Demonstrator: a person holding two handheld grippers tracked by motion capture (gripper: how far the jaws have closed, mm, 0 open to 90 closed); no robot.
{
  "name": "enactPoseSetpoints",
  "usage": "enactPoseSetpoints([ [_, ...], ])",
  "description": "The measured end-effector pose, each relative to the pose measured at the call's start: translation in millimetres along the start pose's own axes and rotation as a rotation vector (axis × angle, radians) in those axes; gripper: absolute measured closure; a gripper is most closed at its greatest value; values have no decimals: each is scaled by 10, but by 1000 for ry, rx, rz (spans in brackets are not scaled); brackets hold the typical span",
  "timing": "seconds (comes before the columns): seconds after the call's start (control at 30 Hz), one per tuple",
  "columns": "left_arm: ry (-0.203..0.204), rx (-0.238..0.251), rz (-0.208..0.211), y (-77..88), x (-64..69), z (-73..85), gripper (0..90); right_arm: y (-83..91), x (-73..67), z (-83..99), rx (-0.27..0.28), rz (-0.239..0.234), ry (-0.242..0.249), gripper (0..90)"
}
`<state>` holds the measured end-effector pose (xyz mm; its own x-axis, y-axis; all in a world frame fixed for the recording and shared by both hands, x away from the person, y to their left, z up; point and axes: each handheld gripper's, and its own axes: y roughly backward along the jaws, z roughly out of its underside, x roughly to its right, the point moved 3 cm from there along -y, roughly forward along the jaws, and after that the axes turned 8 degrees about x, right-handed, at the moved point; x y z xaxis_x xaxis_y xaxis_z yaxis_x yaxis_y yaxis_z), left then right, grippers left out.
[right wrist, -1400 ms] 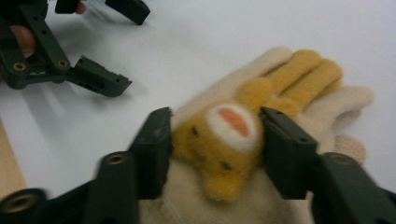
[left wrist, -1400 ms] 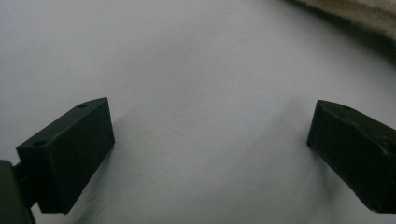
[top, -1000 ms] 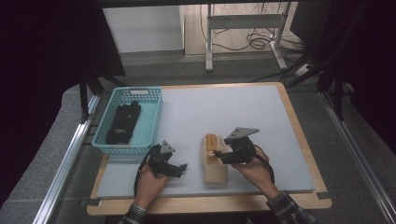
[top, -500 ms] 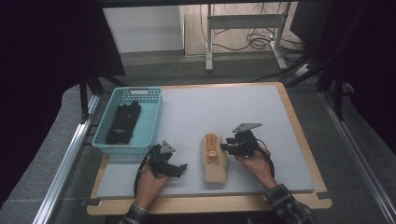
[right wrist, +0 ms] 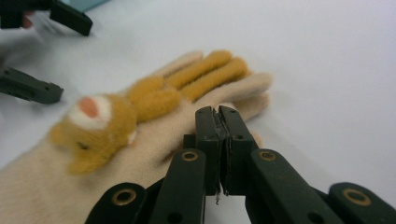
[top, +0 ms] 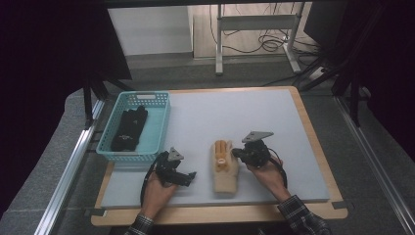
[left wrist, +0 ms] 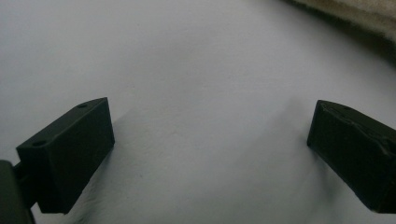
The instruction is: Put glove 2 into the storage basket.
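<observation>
Teal basket (top: 157, 128) left of beige glove (top: 225, 169)

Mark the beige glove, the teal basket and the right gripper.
beige glove (top: 225, 172): high view, its palm.
teal basket (top: 162, 128): high view, its right wall.
right gripper (right wrist: 218, 122): right gripper view, between its closed fingers, against the glove's edge.

Your right gripper (right wrist: 219, 112) has just been closing: a second ago its jaws stood apart, and now they meet at the edge of the cream glove (top: 225, 169), at about 3 o'clock from the animal figure (right wrist: 107, 126) on its back. Whether any fabric is pinched between them cannot be told.
</observation>
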<state>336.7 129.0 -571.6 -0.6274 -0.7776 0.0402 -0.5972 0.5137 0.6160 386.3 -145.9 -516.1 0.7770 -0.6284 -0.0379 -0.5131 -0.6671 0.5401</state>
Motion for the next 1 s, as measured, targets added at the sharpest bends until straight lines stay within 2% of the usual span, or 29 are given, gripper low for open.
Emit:
enactPoseSetpoints([
  [0.1, 0, 0, 0, 0, 0, 0, 10, 93, 18, -37, 14, 18, -1, 857],
  [0.23, 0, 0, 0, 0, 0, 0, 10, 92, 58, 9, -12, 42, 23, 757],
  [0.3, 3, 0, 1, 0, 2, 0, 10, 91, 90, 36, -5, 53, 8, 687],
  [0.37, 3, 0, 1, 0, 2, 0, 10, 112, 124, 63, 1, 67, -1, 658],
  [0.43, 3, 0, 0, 0, 2, 0, 10, 138, 141, 94, 2, 62, -16, 653],
  [0.53, 3, 0, 0, 1, 2, 0, 11, 178, 136, 156, -5, 47, -19, 673],
  [0.73, -6, 5, -5, 16, 15, 0, 23, 210, 62, 344, -49, -17, -21, 843],
  [0.87, -4, -1, 7, 51, 48, 24, 31, 233, -21, 467, -67, -59, -10, 862],
  [1.0, -9, -3, 11, 95, 58, 59, 30, 251, -80, 523, -67, -79, -7, 862],
])
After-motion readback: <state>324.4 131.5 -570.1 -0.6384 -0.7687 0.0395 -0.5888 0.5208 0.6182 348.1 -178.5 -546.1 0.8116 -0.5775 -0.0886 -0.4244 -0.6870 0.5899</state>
